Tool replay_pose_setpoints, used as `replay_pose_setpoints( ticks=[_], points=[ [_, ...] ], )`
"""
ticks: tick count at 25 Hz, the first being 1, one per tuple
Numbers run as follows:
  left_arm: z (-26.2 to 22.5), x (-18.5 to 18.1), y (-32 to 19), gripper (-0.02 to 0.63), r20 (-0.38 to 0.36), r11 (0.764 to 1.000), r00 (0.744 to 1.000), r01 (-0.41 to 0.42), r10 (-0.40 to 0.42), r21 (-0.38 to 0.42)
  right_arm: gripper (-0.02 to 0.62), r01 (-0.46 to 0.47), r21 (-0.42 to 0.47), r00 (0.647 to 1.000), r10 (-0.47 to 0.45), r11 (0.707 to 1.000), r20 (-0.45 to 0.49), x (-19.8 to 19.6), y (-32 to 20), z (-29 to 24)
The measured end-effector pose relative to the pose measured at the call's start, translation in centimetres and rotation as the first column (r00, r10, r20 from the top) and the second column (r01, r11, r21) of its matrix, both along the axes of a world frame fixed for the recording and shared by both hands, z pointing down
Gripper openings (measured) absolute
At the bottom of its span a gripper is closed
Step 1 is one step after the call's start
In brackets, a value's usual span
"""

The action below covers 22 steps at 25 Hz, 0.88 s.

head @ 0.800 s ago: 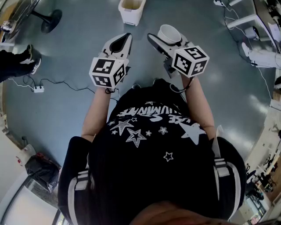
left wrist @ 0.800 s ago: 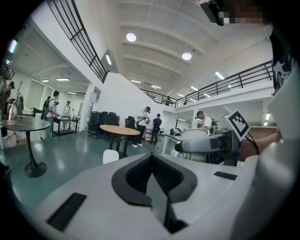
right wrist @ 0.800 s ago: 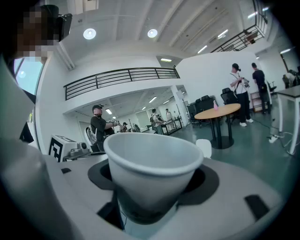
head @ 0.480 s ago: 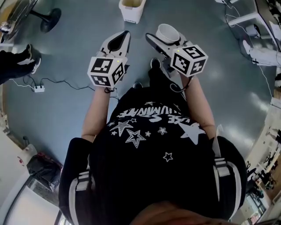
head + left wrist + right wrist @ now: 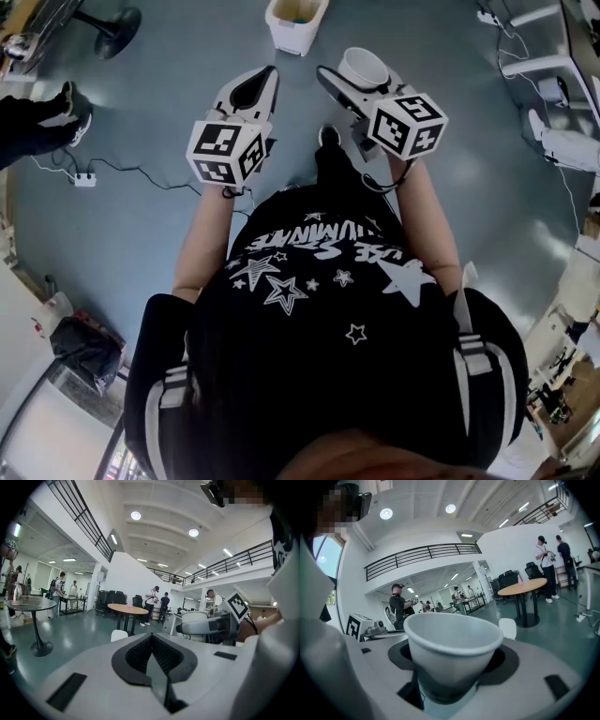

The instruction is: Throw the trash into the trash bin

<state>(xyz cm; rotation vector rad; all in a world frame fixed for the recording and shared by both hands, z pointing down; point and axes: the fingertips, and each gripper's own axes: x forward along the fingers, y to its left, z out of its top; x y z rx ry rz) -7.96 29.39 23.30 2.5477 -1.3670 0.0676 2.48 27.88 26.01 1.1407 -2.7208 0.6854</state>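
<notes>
Right hand-held gripper (image 5: 454, 677): jaws spread wide and clamped on the lower body of a white paper cup (image 5: 452, 644). The grip sits low on the cup, so the open mouth stays up and clear.
Cup attitude: upright, rim tilted slightly forward. It looks empty as far as the inside can be seen.
Left hand-held gripper (image 5: 152, 660): jaws together with nothing between them. It is held level beside the right one and seems to be along for the walk only.
Pair of hands: both are held out in front of the body at about the same height and close together, with the marker cube (image 5: 408, 124) of the right one towards the person.
Task's thing: the trash is the cup, off the ground in the right jaws and not yet over the bin.
Trash bin (image 5: 297, 23): white and open-topped, standing on the floor (image 5: 159, 225) ahead of both grippers and still apart from the cup.
Underfoot: one shoe (image 5: 328, 136) shows between the arms, pointing at the bin.
Further out: a power strip (image 5: 84, 178) with its cable lies on the floor to the left, and a round table (image 5: 529, 587) stands far off.
Step in hand: judged to be the carry. The next move would be to bring the cup above the bin's opening and part the jaws.
Risk: letting go too early would drop the cup on the floor short of the bin.
</notes>
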Motion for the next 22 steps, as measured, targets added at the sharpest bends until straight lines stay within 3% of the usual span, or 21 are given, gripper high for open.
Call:
replay_pose_setpoints(
  ticks=[12, 22],
  points=[
    [0.5, 4.0, -11.2, 0.011, 0.035, 0.996, 0.996, 0.08, -0.079, -0.047, 0.336, 0.06, -0.032, 0.998, -0.059, 0.998, 0.012, 4.8, -12.5, 0.7],
    [1.0, 5.1, -17.7, 0.011, 0.056, 0.984, 0.985, 0.168, -0.165, -0.057, 0.336, 0.114, -0.052, 0.993, -0.113, 0.992, 0.03, 6.6, -19.1, 1.9]
  ],
)
